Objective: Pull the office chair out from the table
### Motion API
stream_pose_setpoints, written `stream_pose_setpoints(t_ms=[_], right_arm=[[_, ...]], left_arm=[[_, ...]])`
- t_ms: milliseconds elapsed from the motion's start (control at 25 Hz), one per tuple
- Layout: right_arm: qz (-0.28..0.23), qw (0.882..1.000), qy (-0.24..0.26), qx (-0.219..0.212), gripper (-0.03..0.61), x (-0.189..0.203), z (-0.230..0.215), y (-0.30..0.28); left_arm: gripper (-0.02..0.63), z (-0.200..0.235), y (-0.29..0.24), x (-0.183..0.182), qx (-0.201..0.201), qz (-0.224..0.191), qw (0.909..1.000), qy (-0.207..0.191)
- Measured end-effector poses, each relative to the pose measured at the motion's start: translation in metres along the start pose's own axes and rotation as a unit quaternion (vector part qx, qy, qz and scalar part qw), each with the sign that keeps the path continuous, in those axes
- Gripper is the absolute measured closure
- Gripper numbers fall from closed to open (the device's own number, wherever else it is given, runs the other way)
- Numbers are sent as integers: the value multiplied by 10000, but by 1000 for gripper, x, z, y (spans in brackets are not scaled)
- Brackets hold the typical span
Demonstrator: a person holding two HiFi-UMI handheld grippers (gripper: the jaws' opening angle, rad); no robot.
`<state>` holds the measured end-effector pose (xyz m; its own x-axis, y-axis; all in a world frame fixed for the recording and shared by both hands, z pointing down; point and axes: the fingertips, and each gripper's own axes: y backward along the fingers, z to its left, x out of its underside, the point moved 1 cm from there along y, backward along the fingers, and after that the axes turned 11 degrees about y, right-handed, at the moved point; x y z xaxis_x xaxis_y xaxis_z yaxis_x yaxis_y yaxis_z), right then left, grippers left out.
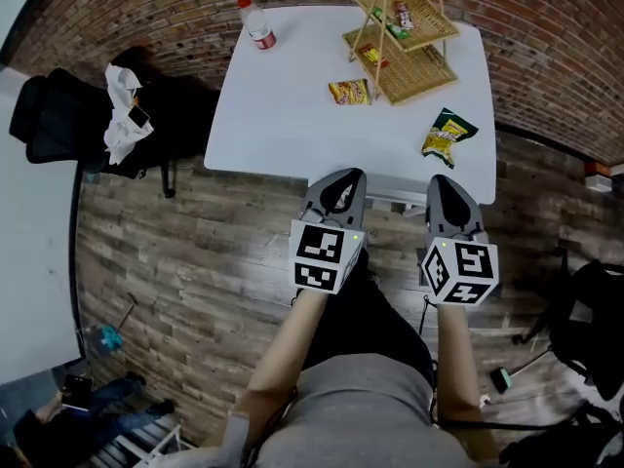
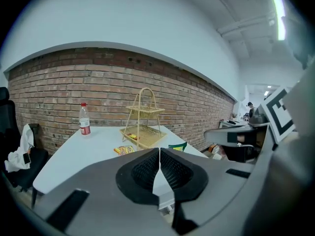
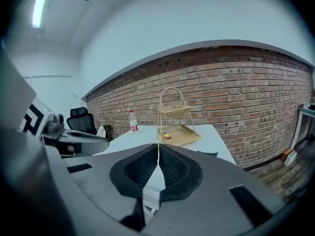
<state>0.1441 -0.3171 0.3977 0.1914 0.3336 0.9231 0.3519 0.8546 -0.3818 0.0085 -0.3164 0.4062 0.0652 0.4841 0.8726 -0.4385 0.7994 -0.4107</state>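
A black office chair (image 1: 58, 115) stands at the left side of the white table (image 1: 292, 125), a white cloth (image 1: 122, 115) and a phone lying on it. The left gripper view shows that chair (image 2: 19, 161) at its far left, and the right gripper view shows the chair (image 3: 81, 122) beyond the table. Both grippers hover side by side at the table's near edge, far from the chair. My left gripper (image 1: 341, 185) (image 2: 159, 151) is shut and empty. My right gripper (image 1: 444, 188) (image 3: 158, 149) is shut and empty too.
On the table are a water bottle (image 1: 258, 24), a two-tier bamboo rack (image 1: 405, 32), a yellow snack packet (image 1: 349, 92) and a green packet (image 1: 447, 135). A brick wall (image 1: 546, 37) runs behind it. Another black chair (image 1: 590, 330) stands at the right on the wooden floor.
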Motion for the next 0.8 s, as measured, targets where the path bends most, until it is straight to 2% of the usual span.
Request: stream_pose_setpoints(t_ms=[200, 320, 440, 560, 680, 720, 760, 800], right_arm=[[222, 9995, 117, -186, 561, 11, -5, -22], [302, 9983, 293, -405, 561, 14, -6, -29], [515, 9956, 465, -630, 561, 17, -5, -36], [715, 9903, 634, -1005, 561, 22, 3, -39], [819, 9806, 756, -1613, 559, 27, 18, -37], [903, 9751, 863, -1832, 528, 31, 23, -36], [1011, 9687, 1007, -2032, 431, 34, 29, -36], [1119, 9621, 1175, -2190, 396, 37, 34, -36]], left_arm=[[597, 5, -22, 6, 158, 337, 9985, -397], [596, 2, -30, 8, 352, 517, 9972, -418], [595, -7, -36, 9, 647, 715, 9925, -751], [595, -15, -42, 16, 936, 930, 9845, -1157], [594, -20, -44, 22, 1082, 1179, 9773, -1387], [595, -20, -44, 22, 1134, 1228, 9758, -1411], [594, -21, -44, 23, 1208, 1262, 9742, -1430], [593, -22, -44, 25, 1307, 1310, 9717, -1468]])
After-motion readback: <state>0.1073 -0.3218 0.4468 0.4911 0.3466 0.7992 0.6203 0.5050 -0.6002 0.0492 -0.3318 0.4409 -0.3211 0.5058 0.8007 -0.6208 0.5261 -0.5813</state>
